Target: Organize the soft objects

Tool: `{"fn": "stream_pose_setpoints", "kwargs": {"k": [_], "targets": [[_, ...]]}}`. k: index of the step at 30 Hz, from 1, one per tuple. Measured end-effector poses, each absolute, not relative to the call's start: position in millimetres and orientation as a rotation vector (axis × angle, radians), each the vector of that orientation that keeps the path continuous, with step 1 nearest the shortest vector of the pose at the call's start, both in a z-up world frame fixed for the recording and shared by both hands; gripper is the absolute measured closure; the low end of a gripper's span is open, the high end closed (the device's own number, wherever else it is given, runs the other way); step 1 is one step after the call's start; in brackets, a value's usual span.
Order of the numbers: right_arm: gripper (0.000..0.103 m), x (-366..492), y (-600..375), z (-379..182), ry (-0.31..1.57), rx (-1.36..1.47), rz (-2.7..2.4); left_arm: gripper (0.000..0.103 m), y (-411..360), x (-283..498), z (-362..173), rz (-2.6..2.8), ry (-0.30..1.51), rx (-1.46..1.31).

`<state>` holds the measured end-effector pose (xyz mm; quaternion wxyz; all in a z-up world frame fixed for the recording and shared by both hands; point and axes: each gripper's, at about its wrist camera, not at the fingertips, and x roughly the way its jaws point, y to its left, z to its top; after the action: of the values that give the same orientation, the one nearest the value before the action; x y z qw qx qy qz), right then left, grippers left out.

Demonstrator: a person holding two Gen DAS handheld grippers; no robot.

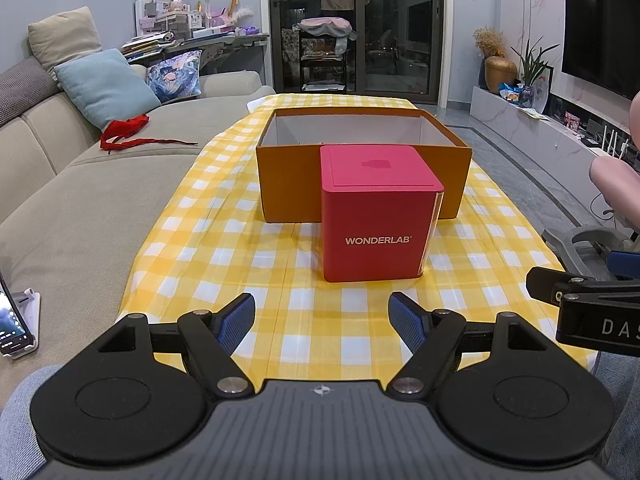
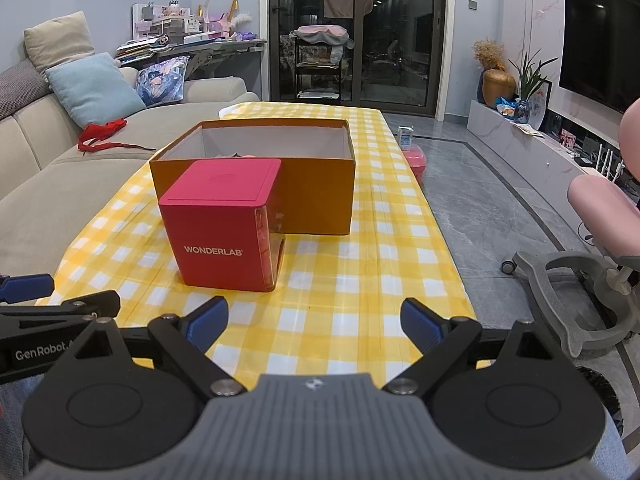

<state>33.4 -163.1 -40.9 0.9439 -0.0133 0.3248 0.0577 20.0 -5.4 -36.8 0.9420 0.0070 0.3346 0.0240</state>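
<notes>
A red cube box marked WONDERLAB (image 1: 376, 216) (image 2: 224, 224) stands on the yellow checked tablecloth (image 1: 240, 272) (image 2: 360, 280), right in front of an open orange cardboard box (image 1: 288, 176) (image 2: 316, 196). A bit of something pink shows inside the orange box (image 2: 250, 156). My left gripper (image 1: 322, 320) is open and empty, just short of the red cube. My right gripper (image 2: 314, 324) is open and empty, to the right of the cube. Each gripper shows at the edge of the other's view.
A grey sofa (image 1: 80, 184) with cushions and a red cloth (image 1: 124, 130) runs along the left. A phone on a stand (image 1: 16, 320) sits on the sofa edge. A pink chair (image 2: 600, 208) stands right. A pink container (image 2: 416, 160) sits on the floor beyond the table.
</notes>
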Motion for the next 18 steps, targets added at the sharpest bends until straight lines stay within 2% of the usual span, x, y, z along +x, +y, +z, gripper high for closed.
{"fn": "stream_pose_setpoints", "kwargs": {"k": [18], "targets": [[0.012,33.4,-164.3,-42.5,0.664,-0.034,0.124,0.014,-5.5,19.9,-36.8,0.049,0.683,0.014]]}}
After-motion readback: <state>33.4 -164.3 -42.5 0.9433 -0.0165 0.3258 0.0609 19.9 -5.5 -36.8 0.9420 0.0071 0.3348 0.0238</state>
